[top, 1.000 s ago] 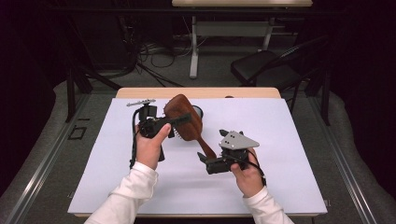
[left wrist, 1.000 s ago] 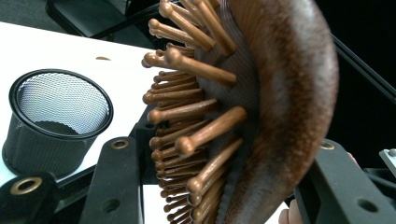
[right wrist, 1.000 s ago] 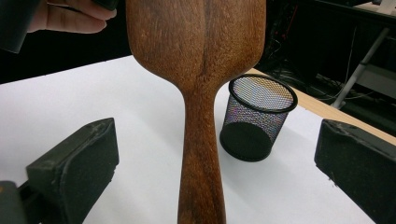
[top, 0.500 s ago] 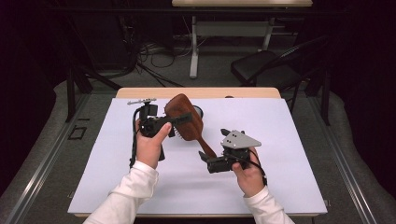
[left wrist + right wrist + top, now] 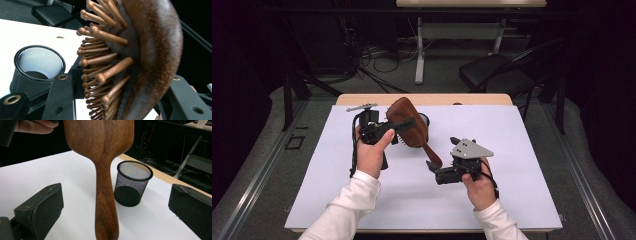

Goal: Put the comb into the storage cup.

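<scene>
A white tabletop (image 5: 512, 150) stands in a dark room, a black chair (image 5: 497, 75) at one o'clock. The left claw (image 5: 404, 125) clamps the wooden hairbrush (image 5: 409, 127); the right claw (image 5: 432, 167) gapes around its handle, untouching.

- The black wire-mesh pen cup (image 5: 424, 120) stands just behind the held brown wooden paddle hairbrush (image 5: 408, 127), blocking passage there.
- The white table mat (image 5: 522, 150) lies bare right of the right gripper (image 5: 430, 166) and along the near edge.
</scene>
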`<control>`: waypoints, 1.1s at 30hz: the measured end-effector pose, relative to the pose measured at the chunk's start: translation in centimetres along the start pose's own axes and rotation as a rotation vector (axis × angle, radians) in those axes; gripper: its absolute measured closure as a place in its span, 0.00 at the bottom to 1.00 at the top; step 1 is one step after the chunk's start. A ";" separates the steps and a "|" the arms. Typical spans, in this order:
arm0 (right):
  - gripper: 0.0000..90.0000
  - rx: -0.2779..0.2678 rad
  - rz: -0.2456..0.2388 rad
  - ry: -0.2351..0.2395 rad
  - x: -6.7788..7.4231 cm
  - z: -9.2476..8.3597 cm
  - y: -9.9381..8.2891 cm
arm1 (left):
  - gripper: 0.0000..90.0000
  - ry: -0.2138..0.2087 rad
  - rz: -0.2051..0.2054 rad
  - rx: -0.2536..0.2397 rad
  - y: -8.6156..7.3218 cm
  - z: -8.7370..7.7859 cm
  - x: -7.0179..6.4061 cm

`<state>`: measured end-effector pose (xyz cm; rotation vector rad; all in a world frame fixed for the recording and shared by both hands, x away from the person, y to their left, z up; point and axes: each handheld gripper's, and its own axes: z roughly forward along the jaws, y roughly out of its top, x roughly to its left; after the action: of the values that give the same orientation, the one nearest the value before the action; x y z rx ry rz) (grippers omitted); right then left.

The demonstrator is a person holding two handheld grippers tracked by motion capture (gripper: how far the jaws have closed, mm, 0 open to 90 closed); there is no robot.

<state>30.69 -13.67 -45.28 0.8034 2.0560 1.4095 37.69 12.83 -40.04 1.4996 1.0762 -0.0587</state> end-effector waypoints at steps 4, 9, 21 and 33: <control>0.00 -0.002 0.004 -0.004 -0.1 0.0 0.0 | 0.56 0.007 0.000 0.005 0.6 -0.2 -0.1; 0.00 -0.003 0.002 -0.007 -0.1 0.0 0.0 | 0.56 0.017 -0.011 -0.012 1.0 -0.4 -0.1; 0.00 -0.002 0.001 -0.013 -0.2 -0.1 0.0 | 0.55 0.061 0.010 -0.089 2.1 -0.6 0.5; 0.00 0.002 0.002 -0.015 -0.3 0.0 -0.1 | 0.55 0.106 -0.001 -0.111 3.6 -0.1 0.8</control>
<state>30.84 -13.91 -45.30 0.8140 2.0459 1.3987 40.40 13.90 -37.74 1.4151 1.1468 0.0792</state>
